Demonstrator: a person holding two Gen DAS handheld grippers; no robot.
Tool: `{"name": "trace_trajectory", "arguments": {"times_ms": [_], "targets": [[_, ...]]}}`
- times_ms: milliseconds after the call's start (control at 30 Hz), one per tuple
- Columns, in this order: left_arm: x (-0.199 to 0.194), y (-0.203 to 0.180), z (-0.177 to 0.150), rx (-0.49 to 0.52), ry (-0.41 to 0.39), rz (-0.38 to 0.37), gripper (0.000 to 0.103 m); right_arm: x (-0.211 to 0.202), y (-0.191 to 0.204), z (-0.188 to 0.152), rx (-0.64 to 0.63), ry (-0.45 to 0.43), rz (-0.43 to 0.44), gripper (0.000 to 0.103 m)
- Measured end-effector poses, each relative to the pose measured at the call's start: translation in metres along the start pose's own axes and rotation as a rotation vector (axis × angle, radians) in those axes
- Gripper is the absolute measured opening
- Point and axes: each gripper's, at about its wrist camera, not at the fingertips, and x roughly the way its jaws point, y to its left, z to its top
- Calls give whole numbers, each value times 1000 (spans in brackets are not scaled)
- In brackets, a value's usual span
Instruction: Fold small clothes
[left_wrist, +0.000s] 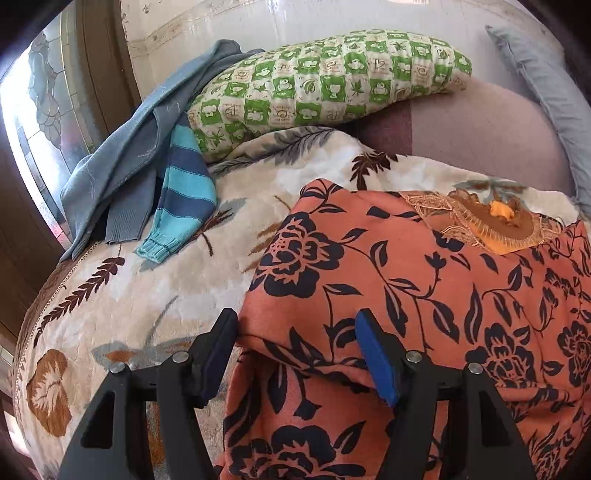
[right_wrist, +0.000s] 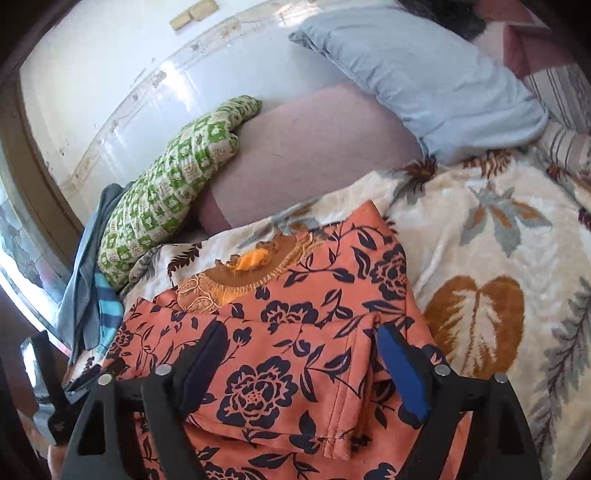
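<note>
Step in hand: folding of orange floral garment (left_wrist: 424, 280), judged part done; near portion doubled over, hem seam lying between right tool's fingers.
Advice for step: best pinched at two matching hem corners, carried level toward embroidered neckline (right_wrist: 243, 273), edges squared before letting go; thin cloth likely to slip and bunch if dragged across plush blanket.
Left tool (left_wrist: 299, 354): partly spread; raised fold at garment's near left edge lying between fingers; whether blue pad presses on cloth cannot be told.
Right tool (right_wrist: 303, 354): spread wide, pinching nothing; fingers straddling folded garment near its right edge, cloth lying loose between them.
Garment position: spread on leaf-patterned blanket (right_wrist: 498, 236) at near side of bed, neckline toward far side.
Farther, left edge of bed: striped knit sleeve (left_wrist: 184, 195) and blue-grey garment (left_wrist: 122, 162), unfolded, heaped.
Farthest, against wall: green checked pillow (left_wrist: 325, 81); pale blue pillow (right_wrist: 424, 81).
</note>
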Motion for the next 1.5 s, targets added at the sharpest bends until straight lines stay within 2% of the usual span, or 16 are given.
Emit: {"name": "trace_trajectory", "arguments": {"times_ms": [100, 167, 267, 333, 467, 533, 633, 767, 900, 1033, 1167, 1267, 1333, 1367, 1433, 1500], "targets": [[7, 4, 0, -15, 36, 0, 67, 16, -36, 6, 156, 91, 98, 84], [11, 2, -2, -2, 60, 7, 67, 29, -51, 5, 214, 147, 102, 74], [10, -1, -3, 16, 61, 14, 67, 45, -60, 1, 254, 215, 162, 52], [11, 2, -2, 4, 67, 2, 65, 49, -57, -1, 242, 252, 149, 40], [10, 5, 0, -12, 70, -6, 58, 42, -39, 1, 124, 233, 83, 34], [10, 6, 0, -17, 70, -7, 57, 43, -27, -2, 41, 238, 17, 7], [3, 10, 2, -46, 51, -23, 49, 35, -9, -3, -50, 216, -18, 6], [-6, 17, 5, -93, 24, -68, 48, 1, 19, 7, -159, 68, -42, 6], [-8, -5, 1, -2, 30, -79, 48, 0, 28, 20, -230, -41, -125, 6], [-6, -37, -8, 154, 22, -9, 48, 43, 10, 38, -234, 3, -172, 6], [-6, -29, -1, 104, 16, -31, 48, 97, -6, 32, -228, 175, -229, 10], [-17, -15, 8, 23, -29, -52, 48, 81, -9, 39, -191, 147, -201, 10], [-29, -10, 12, -3, -95, -35, 50, 57, -6, 48, -163, 68, -179, 12], [-35, -8, 13, -9, -131, -26, 52, 44, -3, 52, -158, 20, -184, 12], [-42, -6, 16, -16, -178, -20, 67, 24, 2, 54, -162, -34, -187, 12], [-38, -6, 17, -12, -182, -20, 68, 16, 10, 53, -182, -57, -175, 12]]}}
